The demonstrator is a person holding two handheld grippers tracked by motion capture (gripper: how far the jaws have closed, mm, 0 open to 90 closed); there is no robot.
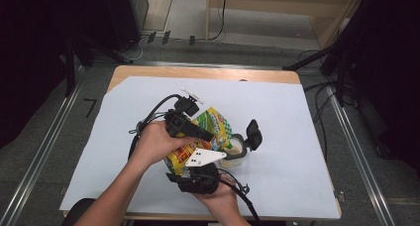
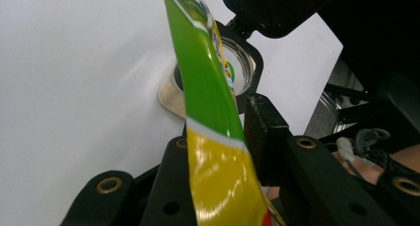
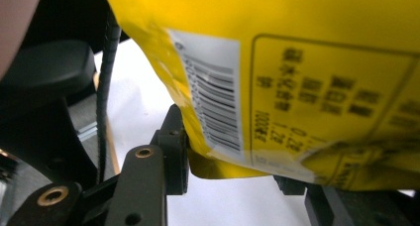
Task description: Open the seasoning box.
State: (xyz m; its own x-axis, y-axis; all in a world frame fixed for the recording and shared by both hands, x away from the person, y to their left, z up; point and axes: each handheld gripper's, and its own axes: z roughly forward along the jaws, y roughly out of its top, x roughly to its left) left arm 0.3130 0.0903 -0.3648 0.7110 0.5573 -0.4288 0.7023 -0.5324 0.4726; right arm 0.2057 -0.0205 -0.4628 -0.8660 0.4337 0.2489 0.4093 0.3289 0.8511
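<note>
Though green in the left gripper view — pouch barcode beneath.

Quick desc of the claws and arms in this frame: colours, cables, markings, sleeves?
Both claws are black. The left claw carries a small white bar on a stalk on top and trails a black cable. The right claw has a white three-cornered plate with small holes and a black cable trailing to the table edge. The gripper views show black jaws with brass-ringed holes. Forearms are bare, with no sleeves or gloves in view.

White-covered wooden table on grey floor, dark surroundings.
</note>
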